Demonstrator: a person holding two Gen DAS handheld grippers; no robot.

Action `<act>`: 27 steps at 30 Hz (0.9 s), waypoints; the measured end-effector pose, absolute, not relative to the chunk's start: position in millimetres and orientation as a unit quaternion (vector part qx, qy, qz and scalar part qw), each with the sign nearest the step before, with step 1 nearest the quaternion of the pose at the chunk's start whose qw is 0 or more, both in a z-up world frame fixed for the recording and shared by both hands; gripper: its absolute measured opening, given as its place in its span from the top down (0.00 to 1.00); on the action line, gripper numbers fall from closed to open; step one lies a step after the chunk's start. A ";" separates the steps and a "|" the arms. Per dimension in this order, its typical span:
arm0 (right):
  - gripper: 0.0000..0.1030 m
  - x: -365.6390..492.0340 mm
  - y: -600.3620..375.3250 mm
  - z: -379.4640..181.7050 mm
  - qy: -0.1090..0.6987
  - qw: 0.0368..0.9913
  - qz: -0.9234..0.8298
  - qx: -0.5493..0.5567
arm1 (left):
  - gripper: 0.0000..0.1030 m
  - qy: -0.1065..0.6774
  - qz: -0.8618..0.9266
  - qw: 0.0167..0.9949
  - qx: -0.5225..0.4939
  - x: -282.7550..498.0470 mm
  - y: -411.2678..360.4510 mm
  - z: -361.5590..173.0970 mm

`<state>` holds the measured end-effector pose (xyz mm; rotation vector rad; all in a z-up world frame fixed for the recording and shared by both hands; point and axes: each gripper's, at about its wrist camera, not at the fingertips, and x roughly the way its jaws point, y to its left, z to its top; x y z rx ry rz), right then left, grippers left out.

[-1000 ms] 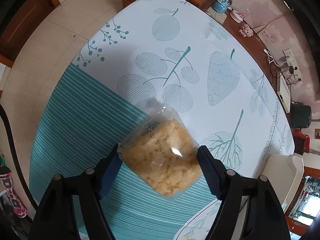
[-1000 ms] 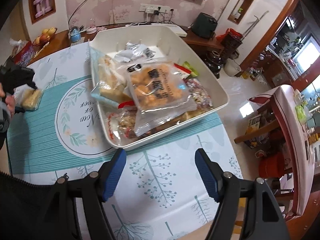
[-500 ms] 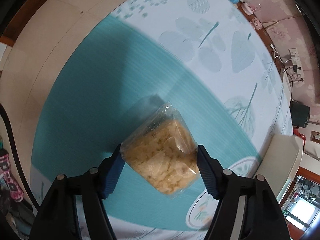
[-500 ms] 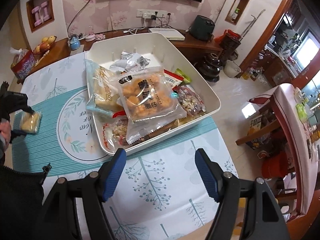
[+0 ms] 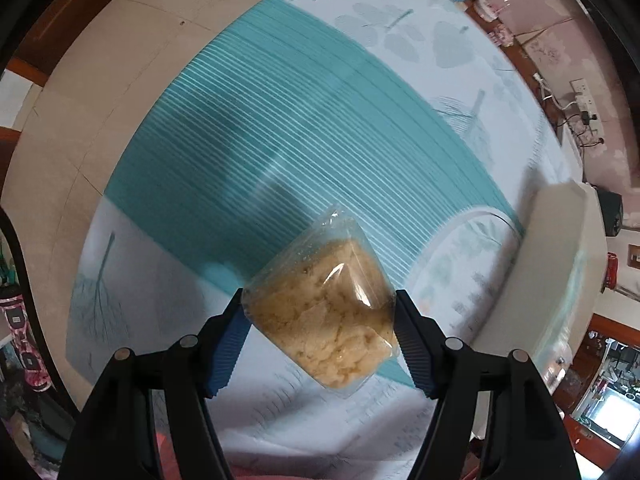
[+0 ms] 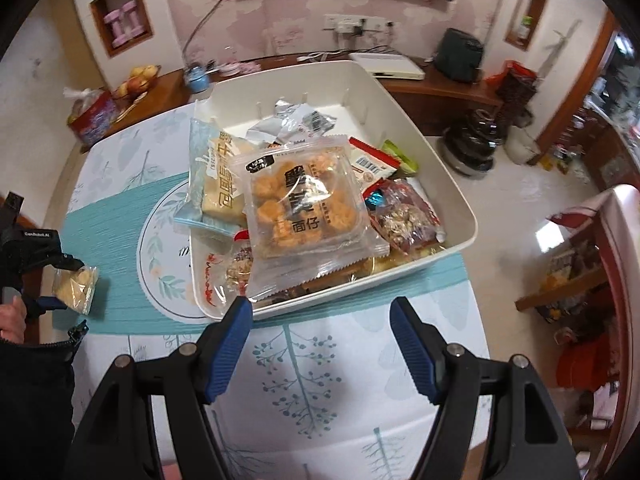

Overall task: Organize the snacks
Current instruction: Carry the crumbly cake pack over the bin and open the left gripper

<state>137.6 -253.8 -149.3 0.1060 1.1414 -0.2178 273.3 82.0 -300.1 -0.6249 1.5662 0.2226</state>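
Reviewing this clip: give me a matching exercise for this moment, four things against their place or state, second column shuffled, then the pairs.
Things:
1. clear snack packet
2. white bin
3. right gripper
4. fruit

Places or states:
A. open, nothing between its pads, above the tablecloth
B. on the wooden sideboard behind the table
C. clamped between the left gripper pads, off the table
D. on the table, piled with snack packs

Pairs: 1-C, 2-D, 3-A, 4-B
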 end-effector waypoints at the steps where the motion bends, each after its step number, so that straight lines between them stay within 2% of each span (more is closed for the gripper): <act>1: 0.30 138.2 -257.7 -150.7 0.540 0.835 -0.093 0.048 | 0.34 0.690 0.097 0.663 -0.273 270.7 76.2 -293.8; 14: 0.30 141.6 -308.8 -153.9 0.532 0.845 0.034 0.027 | 0.34 0.639 0.045 0.739 -0.209 275.0 -34.1 -189.8; 27: 0.30 139.2 -353.6 -157.2 0.520 0.847 0.097 0.057 | 0.33 0.626 -0.056 0.761 -0.159 310.7 -156.7 -139.0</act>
